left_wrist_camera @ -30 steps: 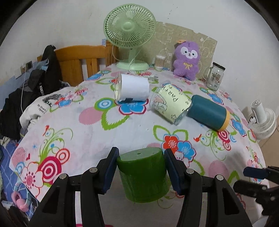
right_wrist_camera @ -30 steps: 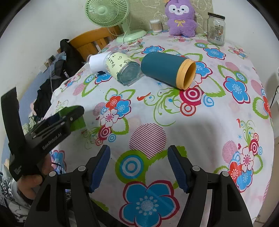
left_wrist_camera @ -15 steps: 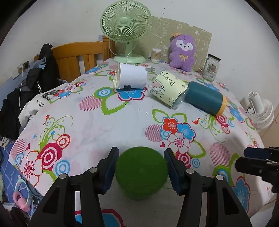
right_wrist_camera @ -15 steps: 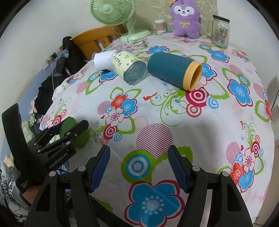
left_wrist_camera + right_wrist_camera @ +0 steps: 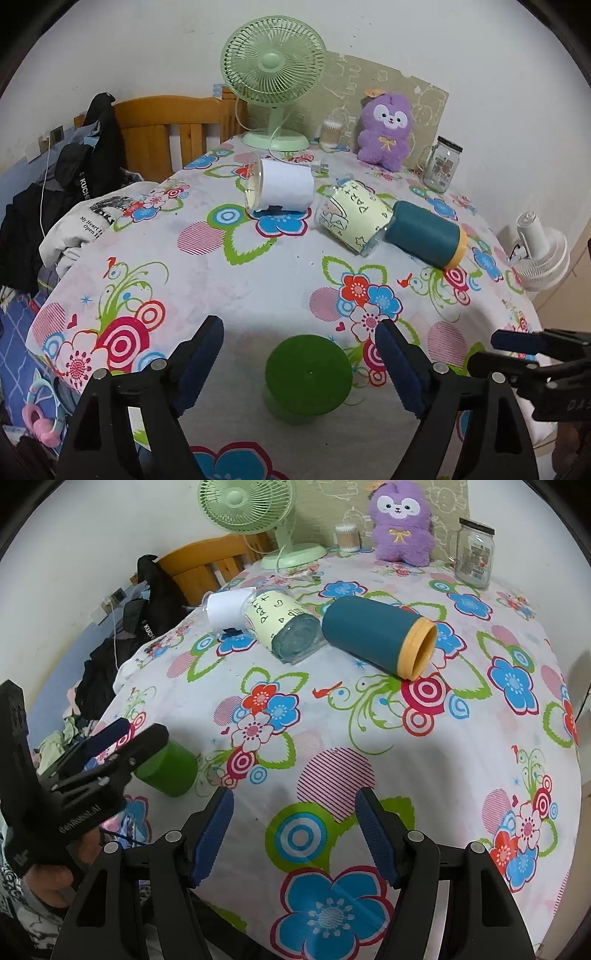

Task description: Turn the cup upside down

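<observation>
The green cup [image 5: 308, 373] is seen standing base-up on the tablecloth [image 5: 258, 266] at the near edge, between the pads of the left gripper [image 5: 299, 365] but touched by neither; jaws are spread wide, nothing held. In the right wrist view the same cup [image 5: 168, 770] sits at the near left, partly hidden behind the left gripper's finger. The right gripper [image 5: 293, 834] is also wide, empty, hovering over bare cloth well apart from any cup.

Step in hand, as judged: release after the flip of this cup; it appears done, w/ the closed base up and the rim on the cloth.

Next move, prob.: the left gripper to be backed off w/o knocking the cup, which stands close to the table edge. Then a lying cup would need to be approached, side-on, gripped across the body and rotated mouth-down.

Count:
- Cups: 4 total. 1 inverted (green); 3 on their sides further off, i.e. white cup [image 5: 282, 184], pale yellow printed cup [image 5: 351, 218], teal cup [image 5: 424, 234] w/ orange rim. The yellow and teal ones are touching or nearly so.
- Fans: 2, a green fan [image 5: 273, 74] at the far side and a white fan [image 5: 541, 251] off the table at right.
- Purple plush [image 5: 386, 129]: 1.
- Glass jar [image 5: 443, 164]: 1.
</observation>
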Demonstrator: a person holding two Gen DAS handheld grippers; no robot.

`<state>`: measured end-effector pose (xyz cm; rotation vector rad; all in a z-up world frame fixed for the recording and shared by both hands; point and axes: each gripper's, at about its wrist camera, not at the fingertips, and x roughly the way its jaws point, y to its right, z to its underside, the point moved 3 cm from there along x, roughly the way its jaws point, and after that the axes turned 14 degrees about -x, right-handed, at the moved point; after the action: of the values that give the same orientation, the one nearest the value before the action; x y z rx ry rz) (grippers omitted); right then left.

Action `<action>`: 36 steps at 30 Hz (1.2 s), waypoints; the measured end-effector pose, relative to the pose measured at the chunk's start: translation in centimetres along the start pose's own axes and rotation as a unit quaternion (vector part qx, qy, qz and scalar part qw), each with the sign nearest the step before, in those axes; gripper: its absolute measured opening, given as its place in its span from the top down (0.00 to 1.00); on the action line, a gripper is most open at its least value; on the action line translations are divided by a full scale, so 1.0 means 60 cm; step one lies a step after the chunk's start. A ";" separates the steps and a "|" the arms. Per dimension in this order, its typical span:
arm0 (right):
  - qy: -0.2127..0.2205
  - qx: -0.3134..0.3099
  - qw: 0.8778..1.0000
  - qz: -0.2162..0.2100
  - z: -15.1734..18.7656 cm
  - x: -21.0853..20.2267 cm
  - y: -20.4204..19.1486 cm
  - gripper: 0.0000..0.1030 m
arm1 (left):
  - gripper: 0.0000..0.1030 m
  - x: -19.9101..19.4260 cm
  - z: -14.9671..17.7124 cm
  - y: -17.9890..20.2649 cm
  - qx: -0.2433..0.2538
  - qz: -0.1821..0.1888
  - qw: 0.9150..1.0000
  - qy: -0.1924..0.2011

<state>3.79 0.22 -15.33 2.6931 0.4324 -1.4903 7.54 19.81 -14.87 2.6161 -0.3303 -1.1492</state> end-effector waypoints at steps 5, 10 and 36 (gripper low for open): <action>0.007 -0.005 1.000 0.002 -0.009 -0.005 -0.007 0.31 | 0.11 -0.010 -0.013 -0.007 -0.007 -0.006 1.000 0.004; 0.017 -0.010 1.000 0.001 -0.022 -0.012 -0.017 0.31 | 0.10 -0.019 -0.022 -0.010 -0.007 -0.003 1.000 0.005; 0.147 -0.048 0.983 0.103 -0.104 -0.112 -0.051 0.12 | 0.00 -0.079 -0.087 0.023 0.027 0.014 0.997 0.071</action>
<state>4.80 2.65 -6.00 2.7869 0.2171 -0.9983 8.19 20.76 -7.77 2.7123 -0.3722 -0.9501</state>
